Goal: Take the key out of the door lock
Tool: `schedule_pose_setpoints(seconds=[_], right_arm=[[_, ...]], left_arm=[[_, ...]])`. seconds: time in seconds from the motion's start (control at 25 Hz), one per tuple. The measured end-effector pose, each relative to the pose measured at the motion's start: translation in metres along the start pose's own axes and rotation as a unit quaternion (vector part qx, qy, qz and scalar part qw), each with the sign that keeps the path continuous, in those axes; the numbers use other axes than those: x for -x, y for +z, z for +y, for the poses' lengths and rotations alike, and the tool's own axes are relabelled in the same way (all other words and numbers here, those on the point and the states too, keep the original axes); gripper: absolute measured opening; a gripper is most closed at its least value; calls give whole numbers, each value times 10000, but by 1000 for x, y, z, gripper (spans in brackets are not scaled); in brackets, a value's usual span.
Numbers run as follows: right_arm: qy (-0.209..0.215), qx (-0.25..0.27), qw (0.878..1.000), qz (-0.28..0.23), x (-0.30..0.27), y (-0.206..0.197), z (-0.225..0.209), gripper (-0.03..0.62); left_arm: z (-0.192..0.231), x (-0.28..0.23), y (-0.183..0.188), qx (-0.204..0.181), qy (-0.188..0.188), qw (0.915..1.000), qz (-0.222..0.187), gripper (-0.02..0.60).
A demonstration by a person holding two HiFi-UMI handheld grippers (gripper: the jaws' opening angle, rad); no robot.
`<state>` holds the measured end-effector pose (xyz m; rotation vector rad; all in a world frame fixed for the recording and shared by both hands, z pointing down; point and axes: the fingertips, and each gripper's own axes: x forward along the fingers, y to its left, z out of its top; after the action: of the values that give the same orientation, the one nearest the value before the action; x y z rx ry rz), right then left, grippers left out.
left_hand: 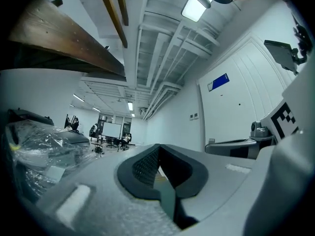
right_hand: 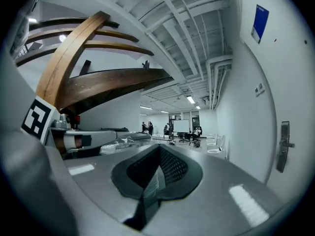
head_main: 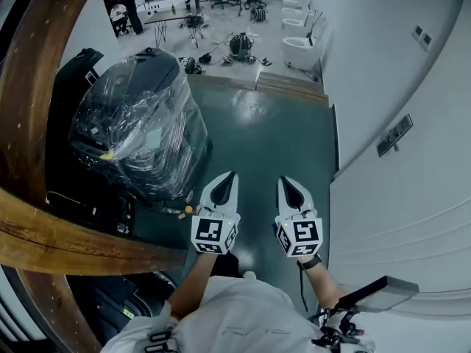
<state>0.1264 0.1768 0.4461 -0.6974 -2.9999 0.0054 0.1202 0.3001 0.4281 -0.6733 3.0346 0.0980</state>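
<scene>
Well short of the door handle (right_hand: 284,146) at right, where the key is too small to see, left gripper (head_main: 228,179) and right gripper (head_main: 287,182) hang clenched and empty, so the approach likely comes first: reach right, jaws opened.

The left tool (head_main: 229,176) and right tool (head_main: 285,181) hang side by side above the floor (head_main: 265,131); a plastic-wrapped bundle (head_main: 136,123) stands left of them, wooden beams (head_main: 44,87) further left; a door handle (right_hand: 284,146) sits on the right; 2 people (head_main: 124,9) stand beside a desk (head_main: 173,17) far behind.
</scene>
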Motion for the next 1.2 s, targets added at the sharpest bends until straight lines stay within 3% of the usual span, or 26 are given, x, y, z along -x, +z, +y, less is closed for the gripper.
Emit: schedule_pose_setpoints(seconds=[0.28, 0.48, 0.64, 0.8, 1.04, 1.2], right_arm=[[-388, -90, 9992, 51, -132, 3, -19, -8], [-822, -31, 9966, -25, -190, 23, -50, -8], [-1161, -111, 9932, -8, -224, 24, -86, -8], [-1410, -22, 9900, -10, -248, 20, -132, -8], [-1854, -74, 9824, -207, -287, 12, -245, -6], [-2199, 387, 9746, -166, -287, 31, -335, 5]], left_arm=[[73, -124, -10, 4, -443, 9989, 169, -5], [110, -194, 14, -74, -757, 9970, -154, -3], [130, -245, 3, 302, -979, 9947, -55, -3], [119, -296, -6, 432, -1398, 9892, 37, -2], [83, -412, -20, 405, -1914, 9806, -106, -2], [13, -497, -14, 378, -2643, 9637, -76, 0]])
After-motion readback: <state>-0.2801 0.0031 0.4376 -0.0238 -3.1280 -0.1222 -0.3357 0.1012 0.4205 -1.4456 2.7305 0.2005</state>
